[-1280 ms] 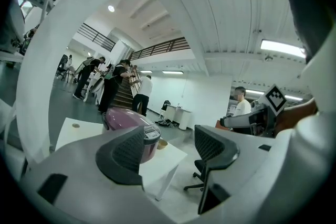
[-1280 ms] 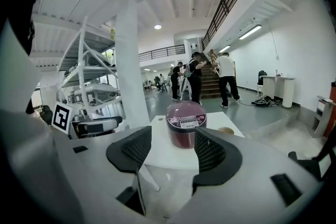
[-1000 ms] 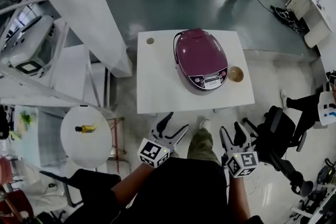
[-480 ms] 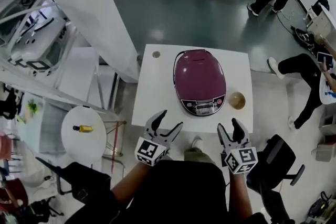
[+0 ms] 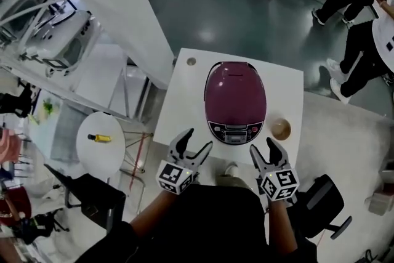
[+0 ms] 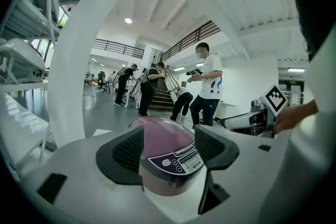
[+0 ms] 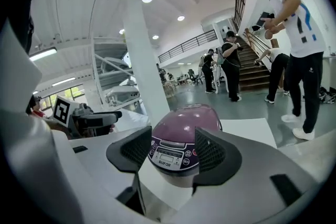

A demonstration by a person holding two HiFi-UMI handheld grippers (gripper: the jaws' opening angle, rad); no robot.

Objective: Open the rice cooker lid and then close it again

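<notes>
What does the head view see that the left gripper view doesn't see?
Only the head view shows the small bowl beside the cooker, the yellow bottle on the round side table, and the left gripper from above, jaws apart. Only the left gripper view shows the ceiling light and the balcony railing. Both show the purple rice cooker, lid shut, on the white table.

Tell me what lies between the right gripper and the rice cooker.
Only a bare strip of the white table, as the head view shows. The right gripper, jaws apart, hangs short of the rice cooker; the small bowl sits aside.
</notes>
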